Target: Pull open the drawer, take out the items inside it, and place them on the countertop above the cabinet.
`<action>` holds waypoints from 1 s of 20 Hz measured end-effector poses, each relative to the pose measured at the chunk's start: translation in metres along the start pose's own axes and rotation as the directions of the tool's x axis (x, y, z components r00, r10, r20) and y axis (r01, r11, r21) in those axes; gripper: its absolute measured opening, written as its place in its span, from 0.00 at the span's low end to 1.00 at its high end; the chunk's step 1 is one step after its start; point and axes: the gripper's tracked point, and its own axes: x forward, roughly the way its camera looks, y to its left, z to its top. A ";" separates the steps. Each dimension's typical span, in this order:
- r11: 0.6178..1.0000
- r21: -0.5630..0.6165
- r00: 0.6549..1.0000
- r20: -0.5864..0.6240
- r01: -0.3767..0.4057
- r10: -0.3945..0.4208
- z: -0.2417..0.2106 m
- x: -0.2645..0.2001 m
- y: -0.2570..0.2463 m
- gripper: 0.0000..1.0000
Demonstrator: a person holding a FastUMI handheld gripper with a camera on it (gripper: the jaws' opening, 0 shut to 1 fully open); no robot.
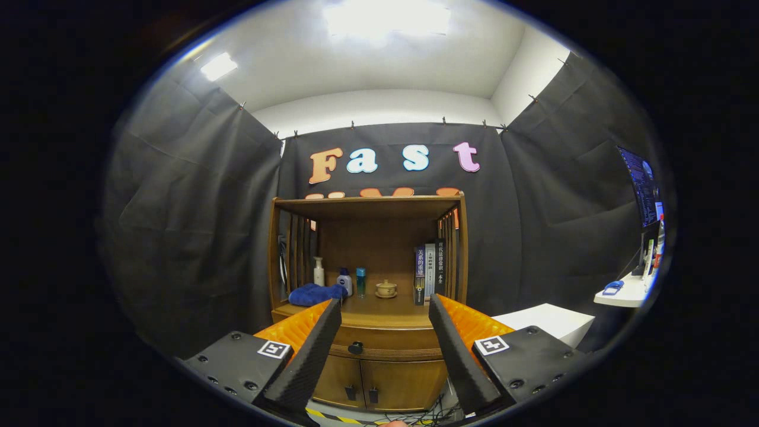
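A wooden cabinet point(379, 379) stands against the booth's back wall, straight ahead of me. Its drawer point(385, 344) is closed, with a dark round knob point(355, 348) on its front, and what lies inside is hidden. The countertop point(379, 308) above the drawer carries a blue cloth point(314, 294), a white bottle point(319, 271), two small bottles point(352, 281), a small ceramic cup point(386, 289) and a few upright books point(429, 270). My gripper point(385, 305) is open, fingers spread wide and empty, some way back from the cabinet, which shows between them.
Two lower cabinet doors point(379, 385) with dark handles are closed. Cables and striped tape lie on the floor point(379, 418) before the cabinet. A white box point(551, 323) stands to the right, and further right a white shelf point(622, 293) with a monitor point(643, 187).
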 end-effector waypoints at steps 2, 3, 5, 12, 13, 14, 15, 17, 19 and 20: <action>1.000 0.000 1.000 0.002 -0.002 0.002 0.001 -0.002 0.001 0.97; 1.000 -0.001 1.000 0.001 -0.002 0.002 0.000 -0.001 0.001 0.97; 1.000 -0.005 1.000 0.004 0.001 -0.001 -0.001 0.000 0.001 0.97; 0.999 -0.007 0.998 0.042 0.040 -0.039 0.008 0.034 -0.001 0.97; 0.999 0.000 0.998 0.041 0.040 -0.040 0.007 0.045 0.001 0.97; 0.999 0.009 0.999 0.030 0.043 -0.043 0.003 0.055 0.003 0.97; 0.999 0.010 0.999 0.021 0.045 -0.045 0.000 0.065 0.006 0.97; 0.998 -0.021 0.998 0.031 0.055 -0.054 -0.006 0.085 0.010 0.97; 0.996 -0.064 0.998 0.038 0.059 -0.057 -0.022 0.105 0.018 0.97; 0.996 -0.060 0.998 0.019 0.058 -0.057 -0.038 0.114 0.023 0.97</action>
